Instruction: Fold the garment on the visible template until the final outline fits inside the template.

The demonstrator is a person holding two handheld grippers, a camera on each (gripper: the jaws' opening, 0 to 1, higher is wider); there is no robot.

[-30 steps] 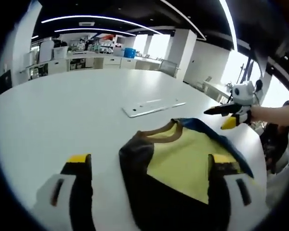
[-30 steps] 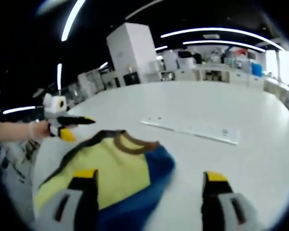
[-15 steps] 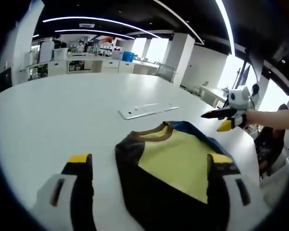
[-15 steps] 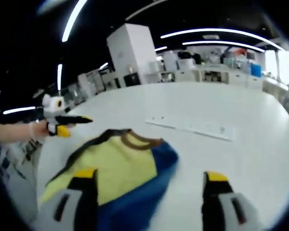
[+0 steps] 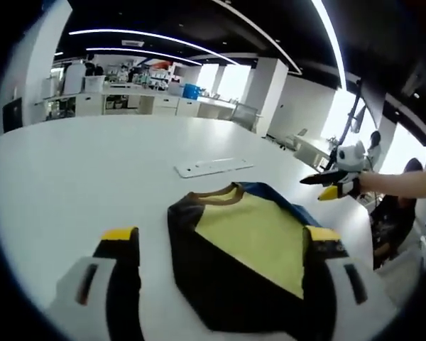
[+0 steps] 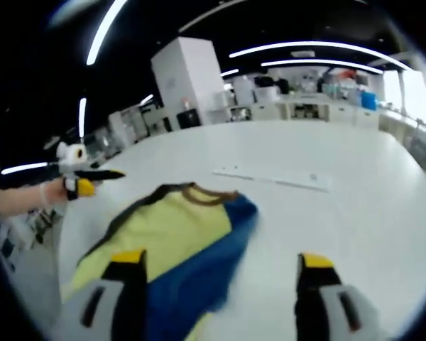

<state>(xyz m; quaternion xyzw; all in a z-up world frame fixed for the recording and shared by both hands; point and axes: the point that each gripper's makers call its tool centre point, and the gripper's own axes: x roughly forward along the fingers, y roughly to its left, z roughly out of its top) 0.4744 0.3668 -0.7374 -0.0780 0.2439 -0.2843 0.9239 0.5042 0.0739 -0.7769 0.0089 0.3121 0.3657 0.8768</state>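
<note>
— Two hand-held grippers hover over a broad white round table, and one garment lies on it. Where exactly?

— The yellow sweater with a brown collar, one black side and one blue side lies bunched near the table's edge, flat on the white surface. In the right gripper view the same sweater shows its blue side toward the camera.

— And the template?

— A thin, flat white rectangular board rests farther in on the table, apart from the sweater; it appears again in the right gripper view.

— The grippers' state?

— The left gripper holds its yellow-tipped black jaws wide apart, the sweater seen between them. The right gripper is likewise spread, clamping nothing. Seen from the left gripper view, the right gripper hangs in the air beside the table, a hand behind it.
</note>
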